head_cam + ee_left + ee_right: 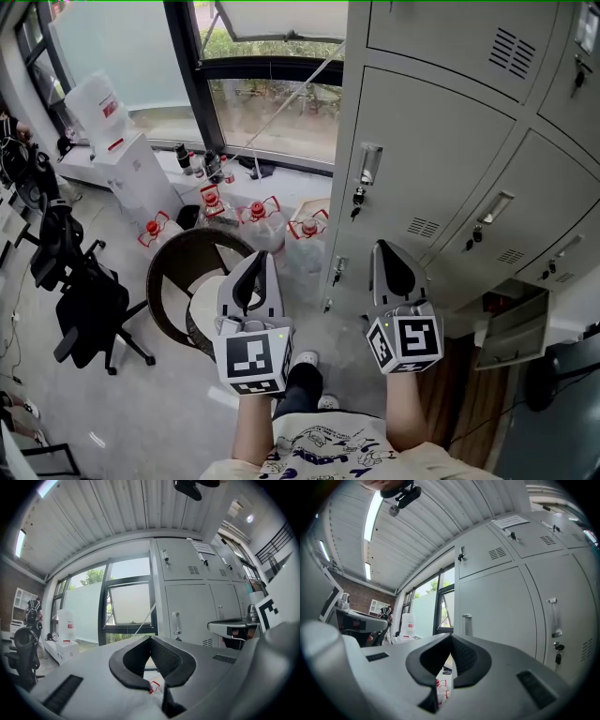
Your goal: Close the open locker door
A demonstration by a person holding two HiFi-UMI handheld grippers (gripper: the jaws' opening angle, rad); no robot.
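The open door [514, 330] swings out from a low compartment of the lockers [441, 141], in the head view's lower right. The doors around it sit flush. The right gripper [383, 247] is left of the door and apart from it. It points level at the locker fronts, its jaws clenched tip to tip on nothing. The left gripper [257, 257] is held alongside, further left, its jaws likewise pressed together and empty, aimed towards the window [272, 103]. Beneath it on the floor [169, 412] are a round wicker chair [173, 281] and clear jugs [261, 220] with red handles. A black office chair [84, 309] stands further left.
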